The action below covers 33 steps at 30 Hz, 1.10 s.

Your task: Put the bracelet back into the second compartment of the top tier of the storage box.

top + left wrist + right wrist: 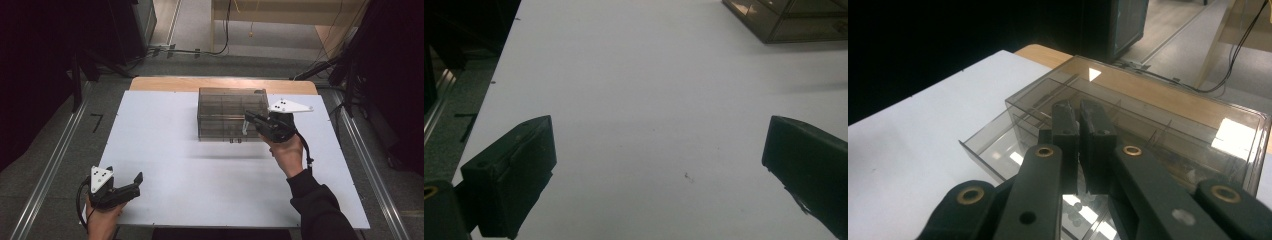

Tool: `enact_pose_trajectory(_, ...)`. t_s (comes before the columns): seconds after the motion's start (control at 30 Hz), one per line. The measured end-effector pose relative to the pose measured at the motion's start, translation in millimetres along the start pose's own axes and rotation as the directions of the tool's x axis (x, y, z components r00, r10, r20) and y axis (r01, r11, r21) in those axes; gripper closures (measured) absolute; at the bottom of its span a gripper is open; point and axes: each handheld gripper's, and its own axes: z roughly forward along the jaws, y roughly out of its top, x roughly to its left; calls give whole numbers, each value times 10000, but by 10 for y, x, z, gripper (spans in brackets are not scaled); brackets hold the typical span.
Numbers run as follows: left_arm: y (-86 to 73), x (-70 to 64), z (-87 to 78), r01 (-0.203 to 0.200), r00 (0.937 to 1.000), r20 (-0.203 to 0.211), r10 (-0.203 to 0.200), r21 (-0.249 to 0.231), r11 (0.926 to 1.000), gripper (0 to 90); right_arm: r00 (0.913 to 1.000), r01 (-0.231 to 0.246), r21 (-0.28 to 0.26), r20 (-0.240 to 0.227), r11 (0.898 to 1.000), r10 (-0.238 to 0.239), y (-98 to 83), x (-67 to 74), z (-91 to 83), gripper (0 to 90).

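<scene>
Box point(231, 112) sits at counter's point(165, 150) far edge, middle-right. Drawer point(998, 147) pulled partway out, looks like opening stage. Right hand-held gripper point(248, 120) at box's near right corner, jaws closed, empty, tips over drawer. Left hand-held gripper point(136, 181) idle at near left corner, jaws wide, holding nothing. Contents untouched, sorting probably ahead. Counter white, bare. Room dim, grey floor, cables point(200, 50) beyond.

Light: overhead, bright on the white rectangular bench point(165, 150), dark surroundings.
Glare: white patches on the smoky transparent plastic compartment box point(1168, 120) (lid especially).
Focus: soft throughout; near jaws blurred.
Shadows: faint.
</scene>
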Motion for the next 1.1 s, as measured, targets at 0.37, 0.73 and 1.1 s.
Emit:
enact_pose_trajectory(0.37,-1,1,2,-12,10000,2,12,19,10000,13,9998,165,585,96,9981,-171,-53,1,199,841)
enact_pose_trajectory(0.73,-3,3,5,-16,10000,14,16,40,10000,13,9996,288,1128,25,9932,-292,-107,10,374,840)
enact_pose_trajectory(1.1,-4,5,3,-20,10000,22,20,43,10000,13,9994,340,1658,-86,9856,-330,-166,42,527,833)
